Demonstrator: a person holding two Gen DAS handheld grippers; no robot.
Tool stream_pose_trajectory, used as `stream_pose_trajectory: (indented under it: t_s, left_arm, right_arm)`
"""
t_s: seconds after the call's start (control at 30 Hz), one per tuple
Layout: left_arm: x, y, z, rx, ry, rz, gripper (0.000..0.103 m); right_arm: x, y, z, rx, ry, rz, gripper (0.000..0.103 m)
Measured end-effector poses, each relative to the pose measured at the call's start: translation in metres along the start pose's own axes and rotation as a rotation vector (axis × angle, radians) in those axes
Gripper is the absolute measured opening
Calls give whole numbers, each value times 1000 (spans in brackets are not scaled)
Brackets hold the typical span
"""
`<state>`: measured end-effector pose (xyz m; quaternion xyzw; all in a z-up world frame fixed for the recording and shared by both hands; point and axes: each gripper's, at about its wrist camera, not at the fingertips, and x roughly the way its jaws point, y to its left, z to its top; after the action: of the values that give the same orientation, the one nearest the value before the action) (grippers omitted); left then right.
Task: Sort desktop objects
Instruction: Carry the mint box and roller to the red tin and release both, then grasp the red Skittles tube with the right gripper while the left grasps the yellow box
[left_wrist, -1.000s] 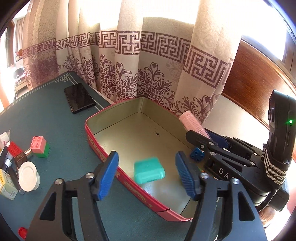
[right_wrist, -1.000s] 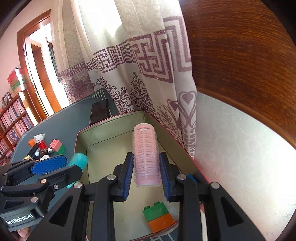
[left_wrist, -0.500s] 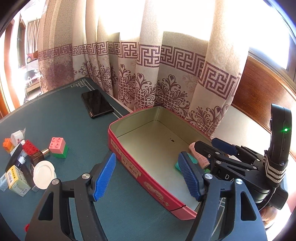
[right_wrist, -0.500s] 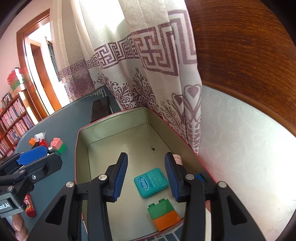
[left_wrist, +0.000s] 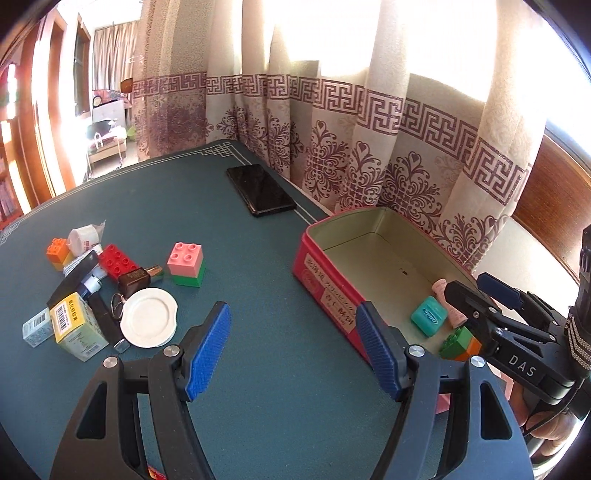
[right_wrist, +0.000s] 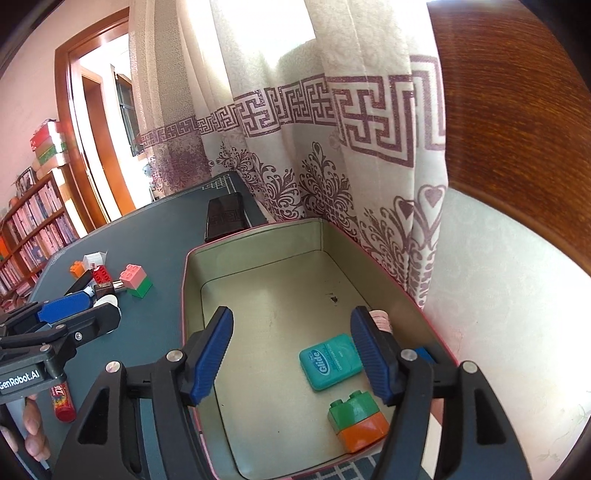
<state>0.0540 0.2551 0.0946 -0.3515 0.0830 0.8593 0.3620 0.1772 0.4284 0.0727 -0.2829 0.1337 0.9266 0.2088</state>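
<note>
In the lower middle of both wrist views my claws hang spread and hold nothing: the right claw (right_wrist: 291, 354) over the red tin (left_wrist: 325, 280), where the floss box (right_wrist: 330, 361), pink roller (left_wrist: 447, 302) and green-orange brick (right_wrist: 357, 421) lie. I judge I am between picks. Next, my left claw (left_wrist: 293, 349) should reach toward the pink-green brick (left_wrist: 185, 264) at left on the table (left_wrist: 229, 266).

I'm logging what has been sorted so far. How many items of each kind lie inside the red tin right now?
Teal floss box: 1
Pink hair roller: 1
Green-and-orange brick stack: 1
Small blue piece, mostly hidden: 1
Total in the red tin: 4
</note>
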Motion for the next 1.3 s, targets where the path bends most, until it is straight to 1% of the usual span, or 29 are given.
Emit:
stream_pose_trajectory:
  t_s: [0.1, 0.2, 0.37, 0.53, 0.67, 0.87, 1.17, 1.3]
  left_arm:
    - [-4, 20, -3, -43, 0, 36, 73]
    - [-11, 39, -8, -64, -13, 111, 73]
    - [-29, 83, -19, -151, -24, 191, 73]
    - [-43, 124, -31, -234, -38, 268, 73]
    - [-52, 152, -40, -293, -44, 302, 73]
    - [-58, 179, -52, -347, -43, 341, 73]
    - [-58, 202, -61, -397, -41, 357, 73]
    - [-58, 209, -64, -417, -47, 364, 73]
  right_arm:
    - [-4, 13, -2, -32, -14, 13, 75]
    - [-8, 28, -5, -64, -24, 38, 76]
    - [-11, 60, -14, -123, -14, 124, 76]
    - [-9, 102, -27, -203, 29, 220, 76]
    - [-2, 131, -36, -225, 88, 316, 76]
    - [8, 174, -48, -276, 160, 426, 76]
    - [24, 227, -66, -392, 264, 543, 76]
    - [34, 245, -77, -440, 329, 584, 63]
